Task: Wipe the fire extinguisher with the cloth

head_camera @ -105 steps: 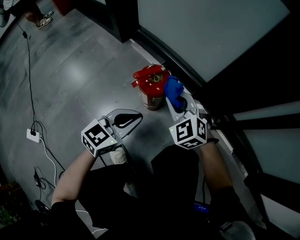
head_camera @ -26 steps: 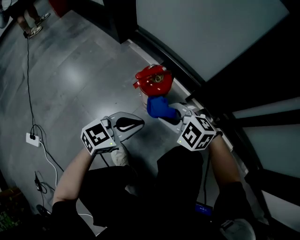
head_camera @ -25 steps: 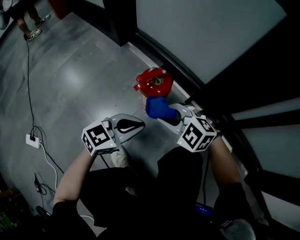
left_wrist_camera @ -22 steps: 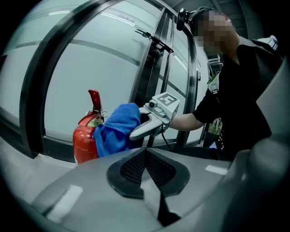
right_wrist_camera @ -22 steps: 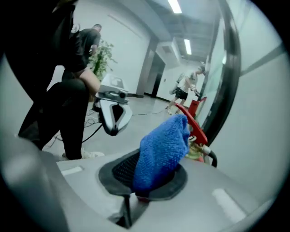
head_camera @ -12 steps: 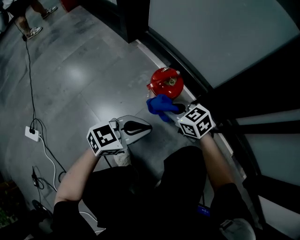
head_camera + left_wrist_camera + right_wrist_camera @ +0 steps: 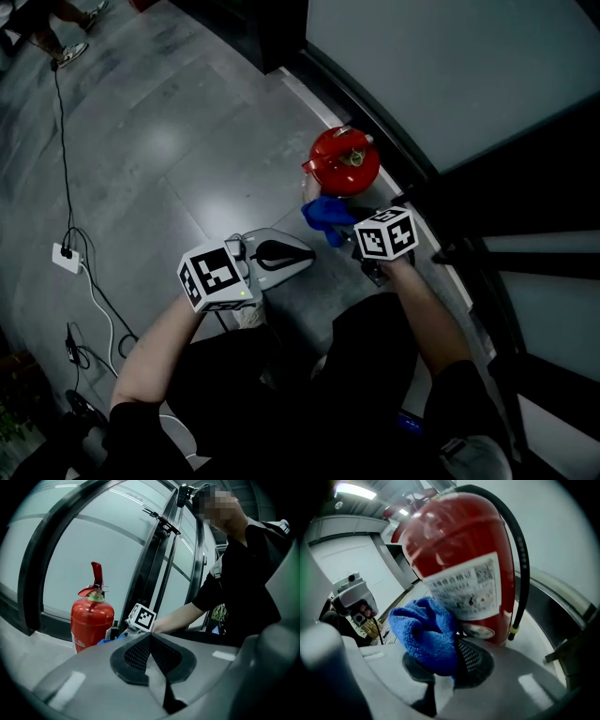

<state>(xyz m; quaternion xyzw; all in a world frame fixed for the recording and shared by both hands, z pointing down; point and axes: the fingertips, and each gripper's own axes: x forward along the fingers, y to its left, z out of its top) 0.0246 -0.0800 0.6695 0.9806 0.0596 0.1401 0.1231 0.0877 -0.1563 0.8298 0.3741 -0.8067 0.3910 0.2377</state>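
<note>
Left gripper (image 7: 295,256): jaws together, nothing held, near fire extinguisher (image 7: 344,161), not touching it. Right gripper (image 7: 343,225): jaws clamped on blue cloth (image 7: 324,214), cloth against extinguisher's side at label (image 7: 464,585) edge. Extinguisher upright on grey floor (image 7: 169,141), black hose (image 7: 521,564) down its side, glass wall (image 7: 450,66) just behind.

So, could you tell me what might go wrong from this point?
The extinguisher stands free on the floor and the left gripper, shut, is off it, so a firm sideways wipe might tip it. The right gripper pinches only an edge of the cloth; the bunched rest could pull out. The cloth might also snag the hose.
</note>
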